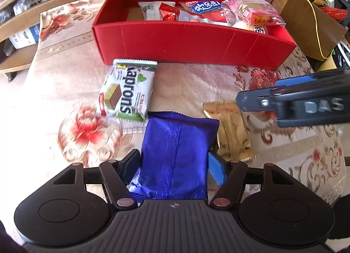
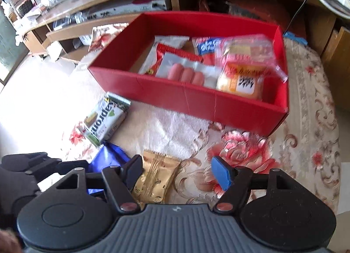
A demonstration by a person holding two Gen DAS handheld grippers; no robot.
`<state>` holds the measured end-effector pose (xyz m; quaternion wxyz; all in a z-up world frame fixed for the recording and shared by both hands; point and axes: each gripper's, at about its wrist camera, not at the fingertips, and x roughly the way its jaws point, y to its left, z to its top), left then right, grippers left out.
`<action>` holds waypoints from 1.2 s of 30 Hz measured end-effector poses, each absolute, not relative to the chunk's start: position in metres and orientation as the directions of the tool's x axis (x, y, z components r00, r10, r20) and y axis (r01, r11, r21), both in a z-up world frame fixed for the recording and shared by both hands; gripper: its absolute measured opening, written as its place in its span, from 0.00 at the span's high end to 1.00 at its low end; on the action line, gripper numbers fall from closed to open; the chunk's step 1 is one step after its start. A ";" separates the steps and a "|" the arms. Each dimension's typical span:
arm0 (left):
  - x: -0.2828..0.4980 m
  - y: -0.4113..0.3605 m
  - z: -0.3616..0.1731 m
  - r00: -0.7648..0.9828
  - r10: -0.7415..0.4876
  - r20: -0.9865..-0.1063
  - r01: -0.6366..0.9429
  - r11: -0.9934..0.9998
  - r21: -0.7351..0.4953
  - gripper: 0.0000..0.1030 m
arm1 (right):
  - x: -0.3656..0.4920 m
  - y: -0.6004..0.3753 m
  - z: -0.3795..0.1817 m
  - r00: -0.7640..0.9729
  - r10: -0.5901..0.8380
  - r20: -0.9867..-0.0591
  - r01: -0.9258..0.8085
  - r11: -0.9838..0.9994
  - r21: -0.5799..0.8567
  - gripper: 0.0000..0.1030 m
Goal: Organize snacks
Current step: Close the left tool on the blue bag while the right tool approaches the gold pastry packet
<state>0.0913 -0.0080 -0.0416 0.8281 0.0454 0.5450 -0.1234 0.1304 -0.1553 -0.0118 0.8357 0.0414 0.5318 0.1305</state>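
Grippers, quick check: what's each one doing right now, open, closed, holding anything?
Left gripper: fingers against both sides of the blue packet, apparently shut on it.
Right gripper: open, empty, over the gold packet.

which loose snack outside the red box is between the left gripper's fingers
The blue foil packet, between the left gripper fingers; the green-and-white wafer pack and gold packet lie free.

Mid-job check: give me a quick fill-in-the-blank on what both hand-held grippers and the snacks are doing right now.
1. The left hand-held gripper is shut on the ____ packet.
2. The right hand-held gripper is ____, over the gold packet.
3. The sausages lie inside the ____ box.

Missing: blue; open; red
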 end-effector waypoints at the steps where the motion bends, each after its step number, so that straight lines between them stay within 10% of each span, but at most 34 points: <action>1: 0.089 -0.005 -0.041 0.377 -0.153 -0.913 0.249 0.967 -0.060 0.30 | 0.131 -0.153 -0.016 0.388 0.265 -0.883 -0.173 0.962 0.212 0.35; 12: 0.076 0.011 -0.044 0.384 -0.126 -0.915 0.238 0.971 -0.034 0.25 | 0.132 -0.119 -0.045 0.350 0.235 -0.907 -0.192 0.965 0.176 0.28; 20: 0.074 0.009 -0.048 0.389 -0.090 -0.917 0.259 0.966 0.015 0.18 | 0.123 -0.101 -0.052 0.361 0.216 -0.907 -0.254 0.959 0.127 0.01; 29: 0.071 0.005 -0.050 0.390 -0.079 -0.917 0.282 0.959 0.038 0.15 | 0.124 -0.107 -0.054 0.360 0.250 -0.899 -0.254 0.953 0.164 0.01; 36: 0.069 0.003 -0.051 0.388 -0.081 -0.918 0.302 0.952 0.043 0.15 | 0.119 -0.114 -0.047 0.381 0.195 -0.904 -0.279 0.956 0.089 0.41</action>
